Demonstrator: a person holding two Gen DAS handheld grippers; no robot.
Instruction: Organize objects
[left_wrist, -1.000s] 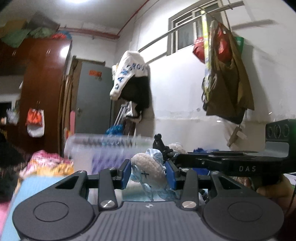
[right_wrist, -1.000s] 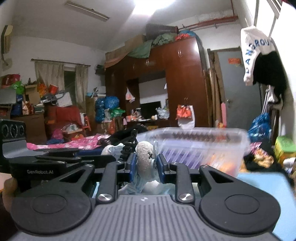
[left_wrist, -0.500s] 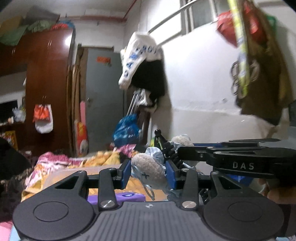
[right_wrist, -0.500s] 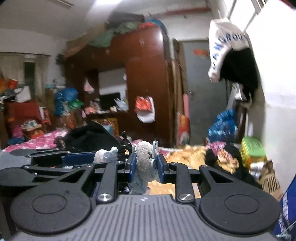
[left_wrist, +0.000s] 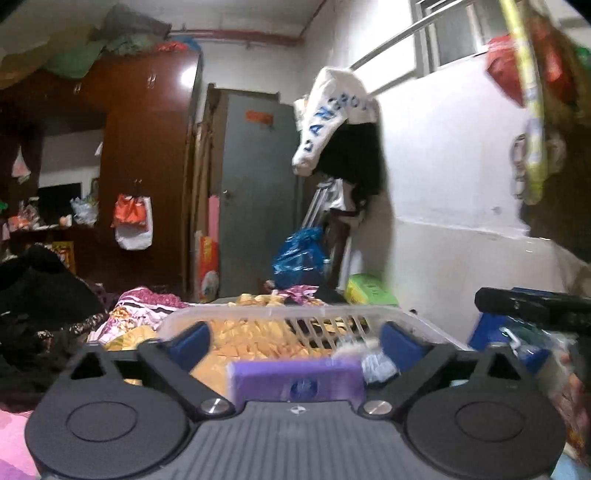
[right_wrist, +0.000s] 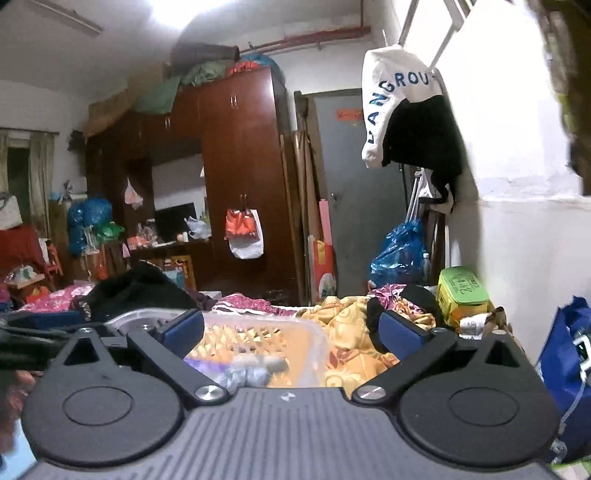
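Note:
A clear plastic basket (left_wrist: 280, 318) stands just ahead of both grippers; it also shows in the right wrist view (right_wrist: 314, 339). Inside it lie a purple box (left_wrist: 295, 380) and the grey and pale blue plush toy (left_wrist: 373, 356), blurred; the toy also shows in the right wrist view (right_wrist: 255, 369). My left gripper (left_wrist: 295, 341) is open and empty above the basket's near side. My right gripper (right_wrist: 291, 330) is open and empty, with the basket below and left of its middle. The other gripper's black body (left_wrist: 535, 306) shows at the right of the left wrist view.
The basket sits on a bed with a yellow patterned blanket (right_wrist: 354, 332) and dark clothes (left_wrist: 40, 295). A white wall (left_wrist: 454, 229) is close on the right with hanging clothes. A blue bag (right_wrist: 565, 362), a green box (right_wrist: 461, 291) and a brown wardrobe (right_wrist: 240, 184) are around.
Both grippers were shut on the plush toy and held it up. Both have opened and the toy now lies in the basket. The views have dropped toward the basket.

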